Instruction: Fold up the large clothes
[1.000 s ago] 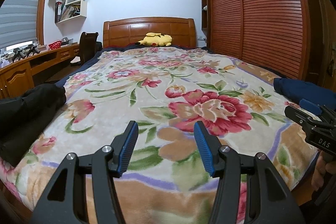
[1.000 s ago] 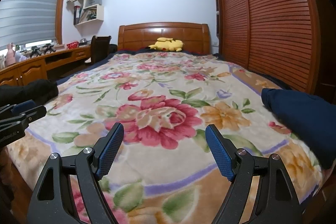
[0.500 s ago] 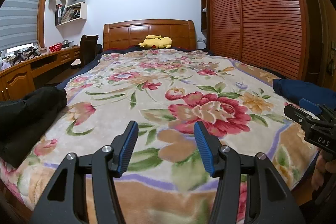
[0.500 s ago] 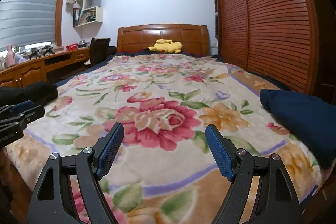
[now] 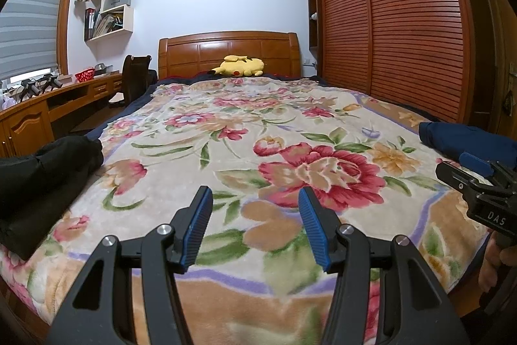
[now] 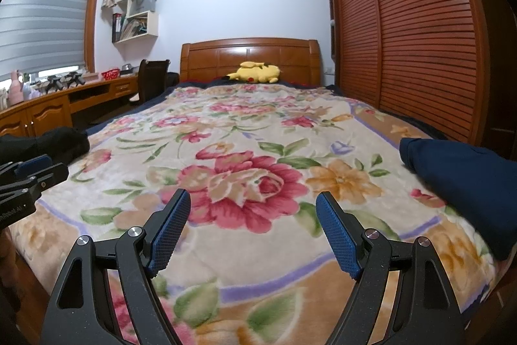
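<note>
A bed [image 5: 381, 105] covered by a floral blanket [image 5: 258, 131] is seen from its foot end in both wrist views. The left hand-held gripper [image 5: 255, 199] is held above the foot edge of the bed with its blue-padded jaws spread apart; nothing lies between them, only the blanket below. The right hand-held gripper [image 6: 253, 202] is held likewise above the foot edge, its jaws spread wider and also empty. Each hand-held gripper is caught at the side of the other's view, and part of a hand [image 5: 494, 264] is seen beneath the right one in the left wrist view.

A black garment [image 5: 42, 180] is heaped at the left corner of the foot end, reaching along the left edge of the bed. A dark blue garment [image 6: 458, 183] is bunched at the right edge near the foot end. Neither garment is touched by a hand-held gripper, and the middle of the blanket between them is bare.

A yellow plush toy [image 5: 240, 67] is lying at the head end against the wooden headboard [image 5: 226, 50]. A slatted wooden wardrobe [image 5: 404, 21] is set along the right side of the bed, and a wooden worktop [image 6: 48, 109] with a chair [image 6: 152, 80] is placed along the left, under a window blind [image 6: 38, 18] and wall shelves [image 6: 139, 12].
</note>
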Tool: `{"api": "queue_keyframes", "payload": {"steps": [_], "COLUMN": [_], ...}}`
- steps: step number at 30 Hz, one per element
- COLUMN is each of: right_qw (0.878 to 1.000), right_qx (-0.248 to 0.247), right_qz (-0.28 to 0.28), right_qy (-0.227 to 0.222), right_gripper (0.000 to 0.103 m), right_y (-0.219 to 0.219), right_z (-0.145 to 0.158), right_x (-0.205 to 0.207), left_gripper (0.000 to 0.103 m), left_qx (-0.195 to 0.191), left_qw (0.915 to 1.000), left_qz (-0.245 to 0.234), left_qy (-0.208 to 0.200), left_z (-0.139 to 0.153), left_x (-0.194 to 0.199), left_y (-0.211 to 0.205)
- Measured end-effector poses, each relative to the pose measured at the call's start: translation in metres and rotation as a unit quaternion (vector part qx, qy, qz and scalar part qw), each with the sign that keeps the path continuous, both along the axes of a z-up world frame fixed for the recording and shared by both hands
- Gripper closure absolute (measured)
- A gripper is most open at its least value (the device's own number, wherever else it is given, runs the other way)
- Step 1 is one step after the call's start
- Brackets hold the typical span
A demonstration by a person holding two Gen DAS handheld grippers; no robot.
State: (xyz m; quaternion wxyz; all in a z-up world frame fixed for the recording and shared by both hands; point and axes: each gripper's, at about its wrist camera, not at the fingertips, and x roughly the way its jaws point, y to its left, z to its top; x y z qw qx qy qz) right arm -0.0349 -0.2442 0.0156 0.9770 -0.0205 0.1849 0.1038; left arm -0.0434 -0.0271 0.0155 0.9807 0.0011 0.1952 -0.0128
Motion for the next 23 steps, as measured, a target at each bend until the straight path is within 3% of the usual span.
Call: {"api": "queue_keyframes", "payload": {"steps": [23], "right_qw": [1.000], "right_qx": [0.001], "right_qz": [0.000], "right_qy": [-0.003], "right_gripper": [0.021], "right_y": [0.0001], "right_z": [0.0011], "right_x": [0.0002], "left_gripper": [0.049], "left_qx": [0.002], "left_qw": [1.0000], "left_qz": [0.000], "left_qy": [-0.004], "left_z": [0.0019], "left_x": [-0.0010], "left_y": [-0.0012]}}
